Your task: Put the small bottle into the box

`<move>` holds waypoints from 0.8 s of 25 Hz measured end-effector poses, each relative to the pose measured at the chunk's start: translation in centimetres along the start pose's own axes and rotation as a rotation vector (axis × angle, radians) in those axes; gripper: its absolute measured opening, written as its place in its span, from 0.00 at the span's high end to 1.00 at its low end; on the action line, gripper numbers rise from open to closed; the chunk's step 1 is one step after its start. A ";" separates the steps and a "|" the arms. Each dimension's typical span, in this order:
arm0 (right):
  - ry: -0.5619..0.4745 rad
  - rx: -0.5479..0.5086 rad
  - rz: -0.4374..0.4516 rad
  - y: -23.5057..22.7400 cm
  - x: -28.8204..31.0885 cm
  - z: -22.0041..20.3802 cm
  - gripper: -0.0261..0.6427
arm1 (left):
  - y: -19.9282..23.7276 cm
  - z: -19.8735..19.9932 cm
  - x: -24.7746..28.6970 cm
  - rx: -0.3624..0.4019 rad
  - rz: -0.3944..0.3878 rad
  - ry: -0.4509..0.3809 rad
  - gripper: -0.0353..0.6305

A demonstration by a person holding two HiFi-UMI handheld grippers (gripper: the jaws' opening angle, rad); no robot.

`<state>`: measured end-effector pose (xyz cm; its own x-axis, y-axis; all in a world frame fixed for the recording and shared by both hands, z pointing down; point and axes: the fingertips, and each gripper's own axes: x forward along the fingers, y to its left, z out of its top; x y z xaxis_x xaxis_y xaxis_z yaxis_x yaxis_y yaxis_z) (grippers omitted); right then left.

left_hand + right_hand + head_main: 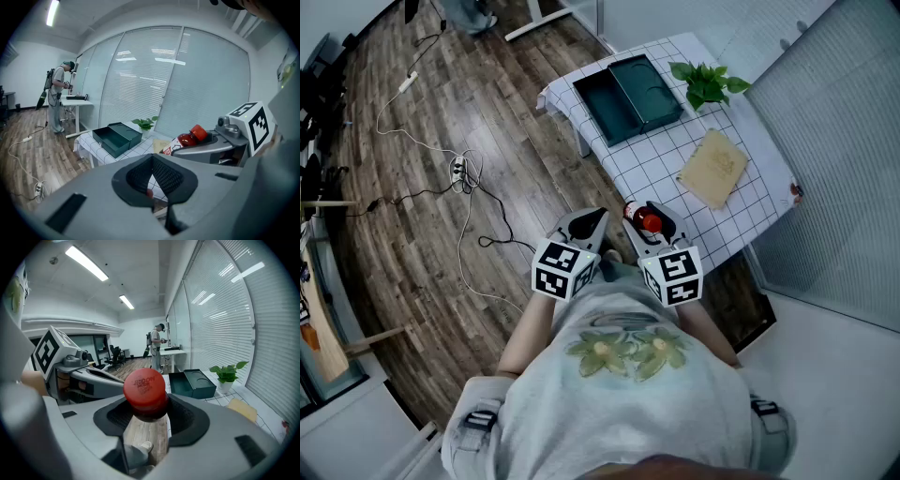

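The small bottle (pixel 144 391), dark with a red cap, stands upright between the jaws of my right gripper (pixel 151 405), which is shut on it. In the head view that gripper (pixel 649 217) is held close to my body at the table's near edge, with the red cap (pixel 651 222) showing. My left gripper (pixel 589 223) hovers beside it over the floor, its pads (pixel 161 174) meeting with nothing between them. The box (pixel 628 97), dark green with its lid open, lies at the far end of the table, well away from both grippers. The bottle (pixel 190 137) and the box (pixel 117 137) also show in the left gripper view.
The table (pixel 661 164) has a white checked cloth. On it sit a potted plant (pixel 708 84) right of the box and a beige board (pixel 713 167) nearer me. Cables and a power strip (pixel 459 171) lie on the wood floor. A person (pixel 58 96) stands at a far desk.
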<state>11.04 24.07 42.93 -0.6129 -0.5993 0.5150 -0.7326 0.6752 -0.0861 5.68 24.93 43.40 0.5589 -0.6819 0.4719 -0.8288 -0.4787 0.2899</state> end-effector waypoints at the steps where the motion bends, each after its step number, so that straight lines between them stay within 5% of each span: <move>1: 0.003 0.002 0.001 0.1 -0.1 -0.2 0.64 | -0.2 -0.2 -0.1 0.005 -0.001 0.006 0.94; 20: -0.041 0.041 -0.049 -1.6 2.0 1.9 0.64 | 1.8 1.4 0.2 0.042 0.002 0.012 0.94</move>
<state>10.47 20.99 42.48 -0.5867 -0.6492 0.4839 -0.7733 0.6266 -0.0968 4.38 23.17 42.82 0.5564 -0.6764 0.4826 -0.8280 -0.5001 0.2537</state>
